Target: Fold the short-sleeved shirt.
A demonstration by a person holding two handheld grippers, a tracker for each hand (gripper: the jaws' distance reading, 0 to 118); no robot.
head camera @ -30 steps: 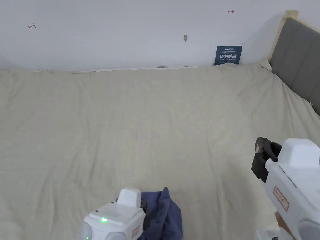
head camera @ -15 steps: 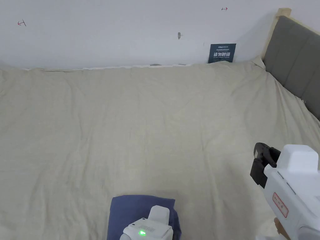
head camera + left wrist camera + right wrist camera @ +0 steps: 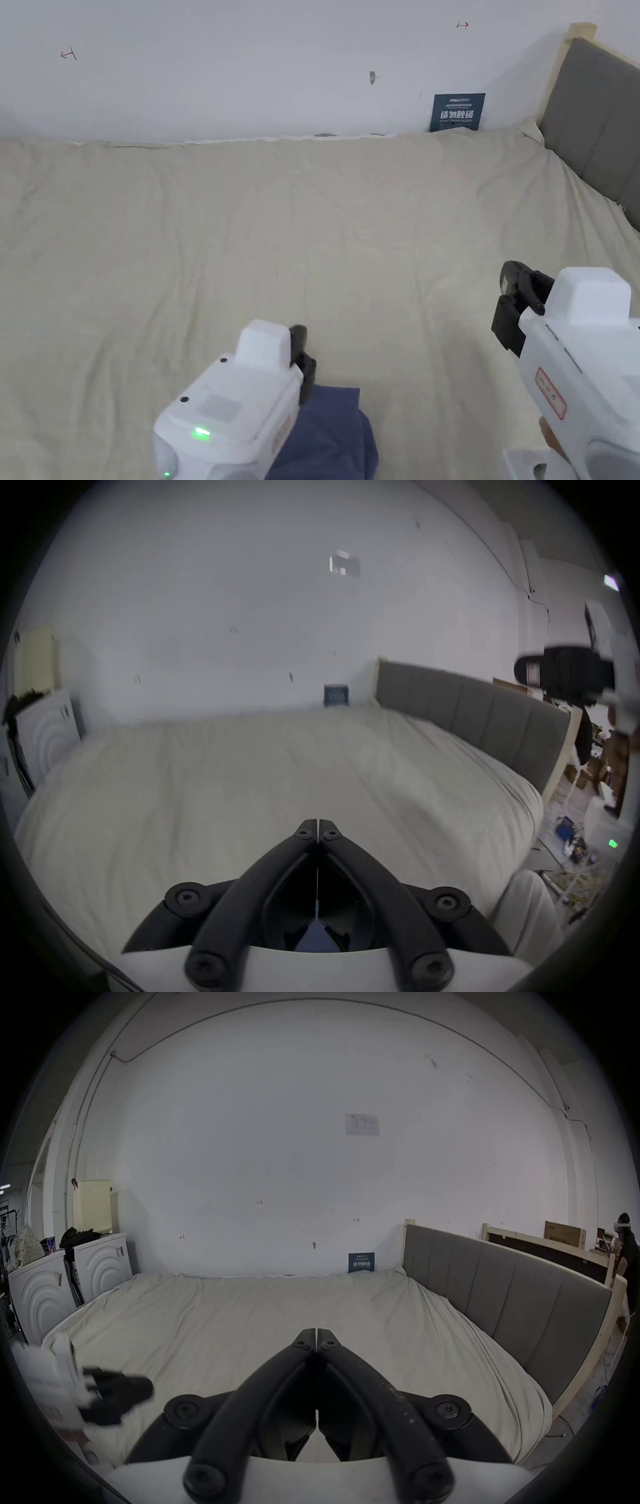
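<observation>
The dark blue shirt [image 3: 334,437] lies as a small folded packet on the bed's near edge; a sliver of the shirt [image 3: 317,942] shows under my left jaws. My left gripper [image 3: 300,337] hovers above the shirt's far left corner, shut with nothing between its jaws. Its jaws meet tip to tip at the left gripper [image 3: 317,823] over bare sheet. My right gripper [image 3: 509,281] is held off to the right above the sheet, well clear of the shirt, and the right gripper [image 3: 317,1332] is shut and empty too.
A wide beige bed sheet [image 3: 312,237] stretches to the white wall. The grey padded headboard [image 3: 594,119] runs along the right side, with a small dark sign [image 3: 457,111] in the corner. White cabinets [image 3: 100,1265] stand off the bed's left end.
A second ago a fold of the shirt stood up beside my left gripper; it then lay flat. The left gripper has since risen and moved forward, empty. The right gripper barely moved.
</observation>
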